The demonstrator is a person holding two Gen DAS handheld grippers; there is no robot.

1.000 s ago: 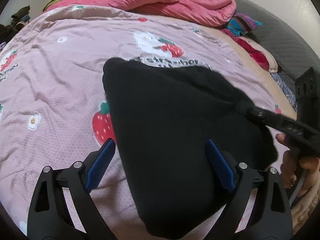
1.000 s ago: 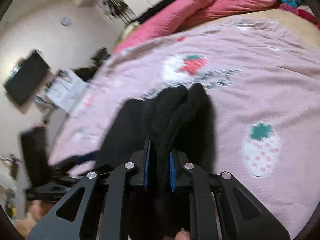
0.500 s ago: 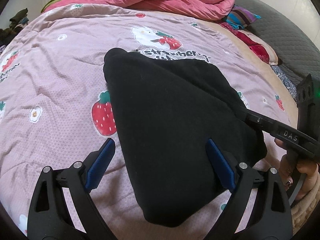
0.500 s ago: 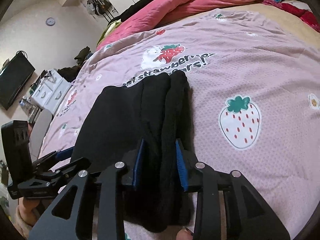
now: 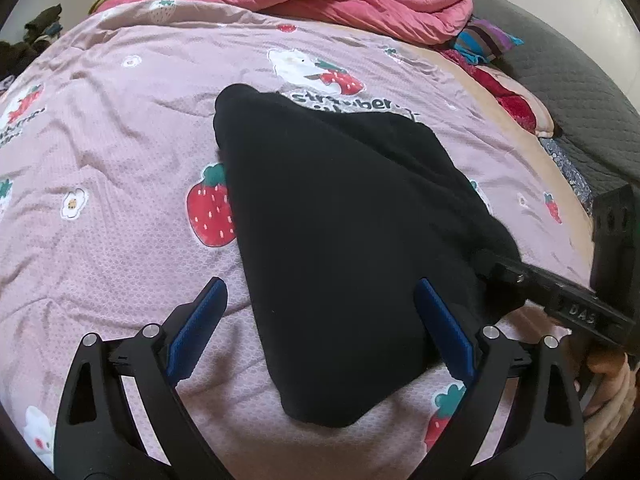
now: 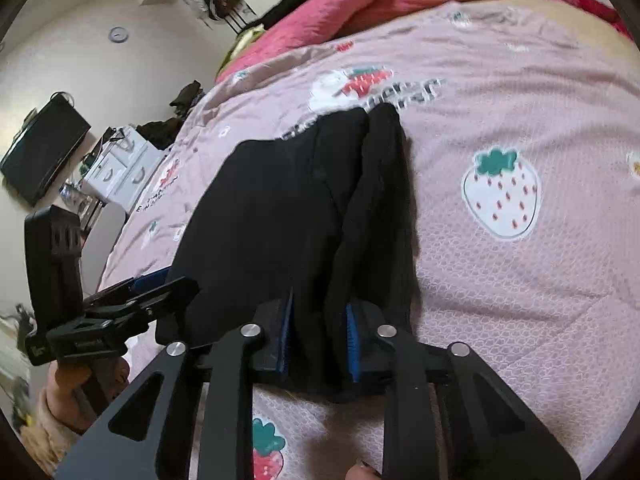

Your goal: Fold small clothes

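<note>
Garment: folded black fabric garment (image 5: 340,216) lies on the pink strawberry-print bedspread (image 5: 120,152).
Right claw (image 6: 320,344): jaws just closing, clenched on the garment's bunched near edge.
Left claw (image 5: 320,320): spread wide, released, straddling the garment's corner.

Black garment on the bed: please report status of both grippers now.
Left gripper open, hovering over black garment. Right gripper has just been closing, pads now clamped on garment's bunched edge. Garment folded, lying on pink strawberry quilt. Nothing in the way.
</note>
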